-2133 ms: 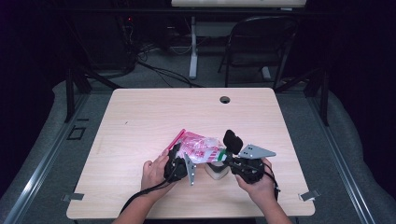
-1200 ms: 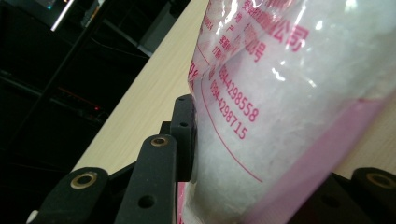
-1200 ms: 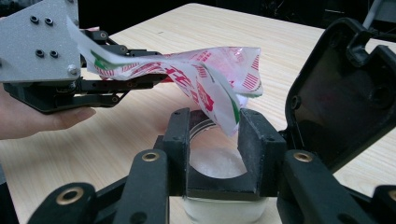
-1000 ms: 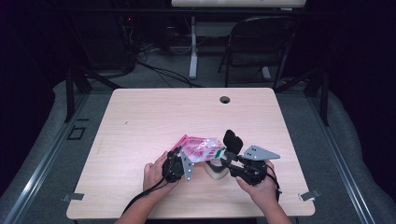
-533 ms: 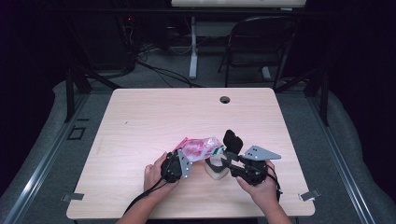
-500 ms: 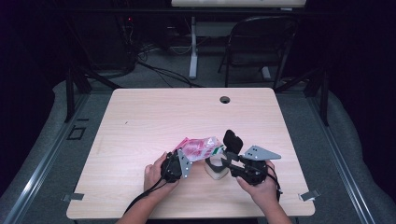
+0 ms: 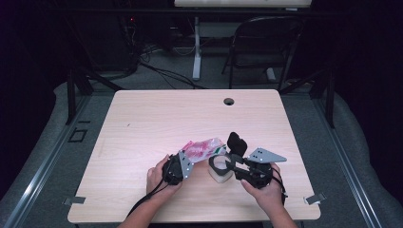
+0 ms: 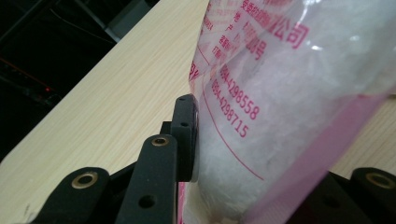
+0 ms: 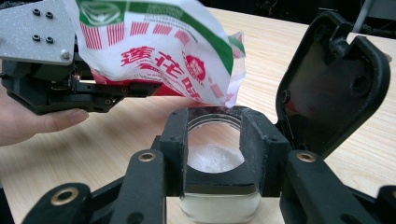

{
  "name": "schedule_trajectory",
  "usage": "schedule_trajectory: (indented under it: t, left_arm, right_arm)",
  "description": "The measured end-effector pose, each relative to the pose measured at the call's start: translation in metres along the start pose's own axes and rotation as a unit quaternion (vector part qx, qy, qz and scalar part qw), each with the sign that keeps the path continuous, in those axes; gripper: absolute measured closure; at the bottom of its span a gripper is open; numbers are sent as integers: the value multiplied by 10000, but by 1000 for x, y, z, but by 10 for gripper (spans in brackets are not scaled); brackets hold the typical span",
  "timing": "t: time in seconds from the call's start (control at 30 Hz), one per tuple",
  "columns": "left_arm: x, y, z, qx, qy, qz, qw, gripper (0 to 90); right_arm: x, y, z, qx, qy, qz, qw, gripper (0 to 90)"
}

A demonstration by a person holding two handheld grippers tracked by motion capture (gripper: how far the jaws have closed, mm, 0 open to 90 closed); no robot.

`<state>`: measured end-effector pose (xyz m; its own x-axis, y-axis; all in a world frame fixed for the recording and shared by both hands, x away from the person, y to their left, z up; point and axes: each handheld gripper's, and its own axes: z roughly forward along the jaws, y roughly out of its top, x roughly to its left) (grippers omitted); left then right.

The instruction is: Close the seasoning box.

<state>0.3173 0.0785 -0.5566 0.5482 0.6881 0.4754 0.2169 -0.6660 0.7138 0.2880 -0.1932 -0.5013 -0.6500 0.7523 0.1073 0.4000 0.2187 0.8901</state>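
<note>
Now we hold the pink-printed bag (image 7: 203,148) of white powder clamped between the jaws of our left gripper (image 7: 177,167), tilted so its open corner hangs right over the mouth of the jar (image 9: 215,158). Our right gripper (image 7: 234,164), at three o'clock from the left one, grips that jar, its jaws having just been opening a little while the pads stay against the glass; the jar stands on the table (image 7: 157,118), near its six o'clock edge, its black flip lid (image 9: 332,88) swung open at the jar's three o'clock in the right gripper view.

Pink and white printed plastic bag (image 7: 203,148) of white grains with a green top band, tilted mouth-down over the jar, clear open jar (image 7: 219,167) part-filled with white powder, upright on the table (image 7: 142,118) near the front edge, just right of centre
</note>
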Motion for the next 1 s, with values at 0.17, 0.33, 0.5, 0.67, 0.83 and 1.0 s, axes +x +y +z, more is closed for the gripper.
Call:
schedule_trajectory:
  t: [0.17,0.33,0.5,0.67,0.83,1.0]
  left_arm:
    - [4,-2,0,-25,-158,-281,9995,733]
    - [11,-5,-1,-54,-302,-524,9982,736]
    - [21,-6,-3,-95,-507,-912,9945,737]
    - [29,-7,-7,-120,-580,-1066,9925,738]
    - [36,-9,-11,-130,-651,-1218,9903,738]
    - [43,-11,-19,-187,-679,-1324,9887,739]
  right_arm:
    - [0,0,0,-5,-1,16,10000,623]
    - [-1,0,-2,-38,6,60,10000,621]
    - [-2,0,-2,-77,9,85,9999,618]
    - [-2,0,-3,-89,9,125,9999,616]
    - [-3,0,-4,-108,-5,178,9998,615]
    - [-3,0,-4,-99,-27,179,9998,614]
